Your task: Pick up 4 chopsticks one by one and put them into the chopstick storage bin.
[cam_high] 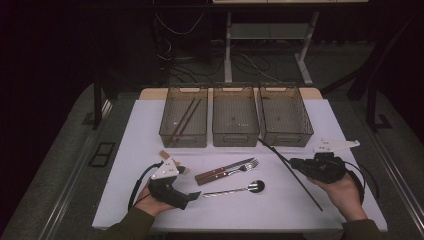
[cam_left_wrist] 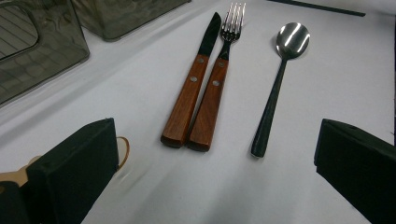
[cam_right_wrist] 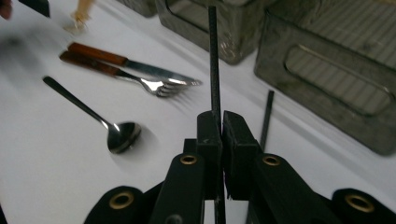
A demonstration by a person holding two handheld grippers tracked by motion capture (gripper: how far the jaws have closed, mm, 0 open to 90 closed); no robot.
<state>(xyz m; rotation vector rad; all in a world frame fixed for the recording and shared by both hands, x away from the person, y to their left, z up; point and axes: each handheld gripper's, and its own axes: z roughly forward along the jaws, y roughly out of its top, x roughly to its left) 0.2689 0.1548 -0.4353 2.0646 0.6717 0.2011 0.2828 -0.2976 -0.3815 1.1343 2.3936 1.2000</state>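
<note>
Right gripper (cam_right_wrist: pixel 218 122) clamps black chopstick (cam_high: pixel 290 165) near table's right edge; left gripper (cam_left_wrist: pixel 215 163) open at front edge, facing knife (cam_left_wrist: pixel 191 88).

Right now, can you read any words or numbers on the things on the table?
None: no readable words, numbers or signs.
The white plate on the right gripper has tiny dark marks, too small to read.
The knife, fork, spoon and the three bins are plain.
</note>
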